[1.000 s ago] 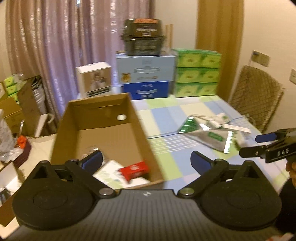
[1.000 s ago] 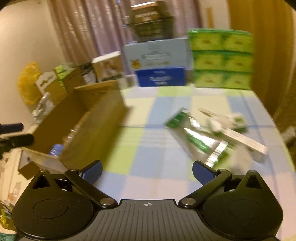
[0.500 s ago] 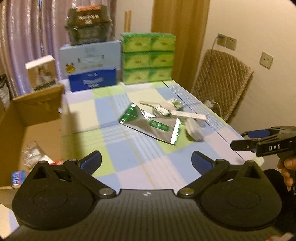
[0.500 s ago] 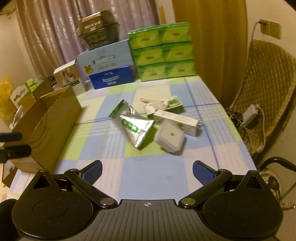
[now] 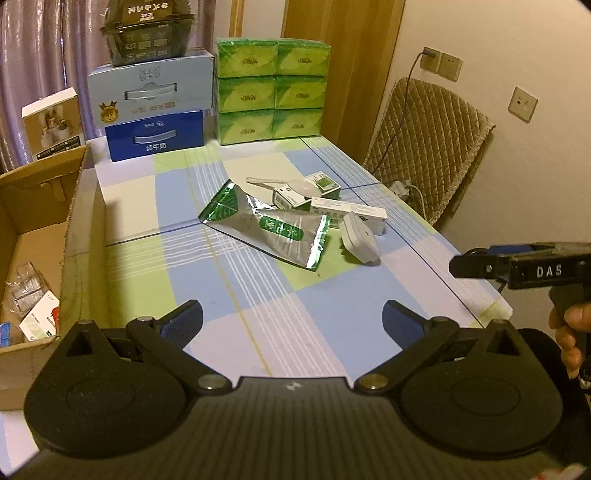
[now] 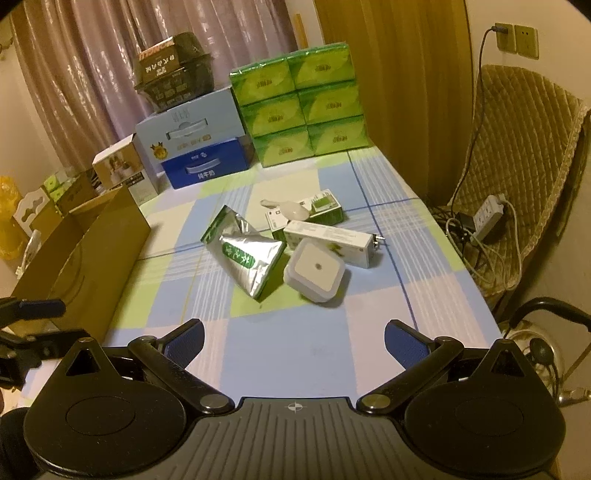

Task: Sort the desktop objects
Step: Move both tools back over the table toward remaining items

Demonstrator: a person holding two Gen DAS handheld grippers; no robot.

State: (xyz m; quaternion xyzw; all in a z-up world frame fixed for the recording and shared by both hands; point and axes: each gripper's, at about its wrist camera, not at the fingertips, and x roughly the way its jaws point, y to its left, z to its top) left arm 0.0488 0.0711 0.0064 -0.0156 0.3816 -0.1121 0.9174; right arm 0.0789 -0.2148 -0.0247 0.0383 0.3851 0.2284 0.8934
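Observation:
On the checked tablecloth lies a loose pile: a silver and green foil pouch (image 5: pixel 273 225) (image 6: pixel 243 254), a white square night light (image 5: pixel 360 238) (image 6: pixel 316 269), a long white box (image 5: pixel 349 214) (image 6: pixel 328 240), a small green and white box (image 5: pixel 323 183) (image 6: pixel 325 206) and a white spoon (image 5: pixel 284 183) (image 6: pixel 286 209). My left gripper (image 5: pixel 293 321) hovers open over the near table, short of the pile. My right gripper (image 6: pixel 293 334) is open too, nothing between its fingers; in the left wrist view it shows at the right edge (image 5: pixel 480 260). A cardboard box (image 5: pixel 44 229) (image 6: pixel 85 251) with several small items stands at the left.
Stacked green tissue packs (image 5: pixel 271 90) (image 6: pixel 301 103), blue cartons (image 5: pixel 155 110) (image 6: pixel 195 147) and a dark container (image 5: pixel 147 31) line the table's far end. A quilted chair (image 5: pixel 428 147) (image 6: pixel 517 166) and a power strip (image 6: pixel 489 212) sit right of the table.
Both grippers have swung right, away from the cardboard box and toward the pile of objects, which now sits centred ahead. Both stayed open and empty.

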